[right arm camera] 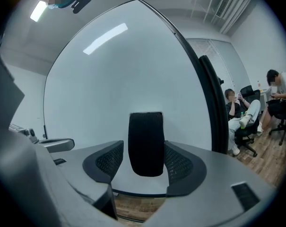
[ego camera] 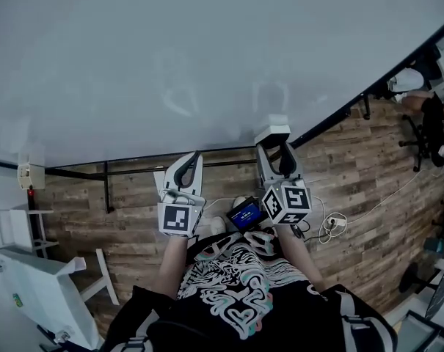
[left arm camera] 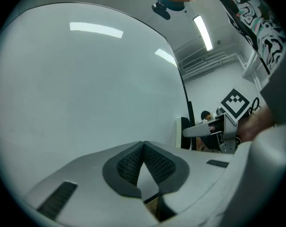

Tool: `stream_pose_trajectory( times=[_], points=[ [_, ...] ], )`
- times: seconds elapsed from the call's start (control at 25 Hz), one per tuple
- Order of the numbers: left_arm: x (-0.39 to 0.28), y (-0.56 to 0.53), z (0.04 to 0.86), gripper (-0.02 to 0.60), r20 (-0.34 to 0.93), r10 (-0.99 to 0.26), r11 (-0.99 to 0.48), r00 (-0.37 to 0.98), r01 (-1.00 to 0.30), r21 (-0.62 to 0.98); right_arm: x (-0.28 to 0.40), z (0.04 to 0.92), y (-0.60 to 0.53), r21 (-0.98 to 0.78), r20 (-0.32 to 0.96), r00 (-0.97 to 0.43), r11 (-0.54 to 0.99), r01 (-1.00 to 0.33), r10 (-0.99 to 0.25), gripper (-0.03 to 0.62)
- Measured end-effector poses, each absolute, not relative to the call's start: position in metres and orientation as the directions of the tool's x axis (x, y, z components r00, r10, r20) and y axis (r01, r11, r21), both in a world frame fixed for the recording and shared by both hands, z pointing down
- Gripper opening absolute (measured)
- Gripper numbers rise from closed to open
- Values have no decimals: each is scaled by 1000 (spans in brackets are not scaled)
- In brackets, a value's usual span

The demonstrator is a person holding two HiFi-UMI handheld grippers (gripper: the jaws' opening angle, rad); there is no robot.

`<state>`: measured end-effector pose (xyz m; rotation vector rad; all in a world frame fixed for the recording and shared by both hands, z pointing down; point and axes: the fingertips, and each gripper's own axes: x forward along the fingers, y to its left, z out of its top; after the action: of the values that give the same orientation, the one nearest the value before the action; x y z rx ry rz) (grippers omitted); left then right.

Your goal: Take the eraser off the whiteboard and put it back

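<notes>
Right now the right gripper [ego camera: 274, 147] is clamped on the eraser [ego camera: 273, 133], holding it at the whiteboard [ego camera: 207, 50] just above the board's lower black edge [ego camera: 133, 169]. In the right gripper view the eraser [right arm camera: 145, 136] stands upright between the two textured pads [right arm camera: 179, 163], its dark felt side showing. One jaw sits on each flank and the whiteboard [right arm camera: 124, 70] is directly behind it. From the head view only the eraser's pale back shows, poking past the jaw tips. Whether the eraser presses on the board surface or sits just off it cannot be told.

The left gripper [ego camera: 194, 158] sits beside the right one, lower against the whiteboard's bottom edge, and it is empty. In its own view the left gripper [left arm camera: 143, 144] has its jaw tips drawn together until they meet in a point, with nothing between them. The whiteboard [left arm camera: 86, 79] fills the space beyond, reflecting ceiling lights. The right gripper's marker cube [left arm camera: 236, 103] shows off to one side of that view, past the whiteboard's dark side edge.

Below the whiteboard lies a wooden plank floor [ego camera: 354, 174]. On that floor, under the board's lower edge, a white cable [ego camera: 332, 224] lies coiled. A small device with a blue screen [ego camera: 245, 214] sits between the two grippers. Beyond the whiteboard's side edge, people sit on office chairs [right arm camera: 239, 115].
</notes>
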<state>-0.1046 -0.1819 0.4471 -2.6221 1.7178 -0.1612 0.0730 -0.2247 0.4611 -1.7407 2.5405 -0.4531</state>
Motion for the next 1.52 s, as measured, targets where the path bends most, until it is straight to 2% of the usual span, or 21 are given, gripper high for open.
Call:
stream_pose_trajectory(
  times=[0.64, 1.52],
  points=[
    [-107, -205, 459, 25, 132, -915, -391, 381, -918, -60, 73, 457, -251, -239, 105, -328, 296, -925, -939, 258],
    [-109, -177, 452, 26, 95, -912, -404, 399, -914, -40, 81, 455, -213, -224, 111, -307, 277, -934, -945, 250]
  ],
)
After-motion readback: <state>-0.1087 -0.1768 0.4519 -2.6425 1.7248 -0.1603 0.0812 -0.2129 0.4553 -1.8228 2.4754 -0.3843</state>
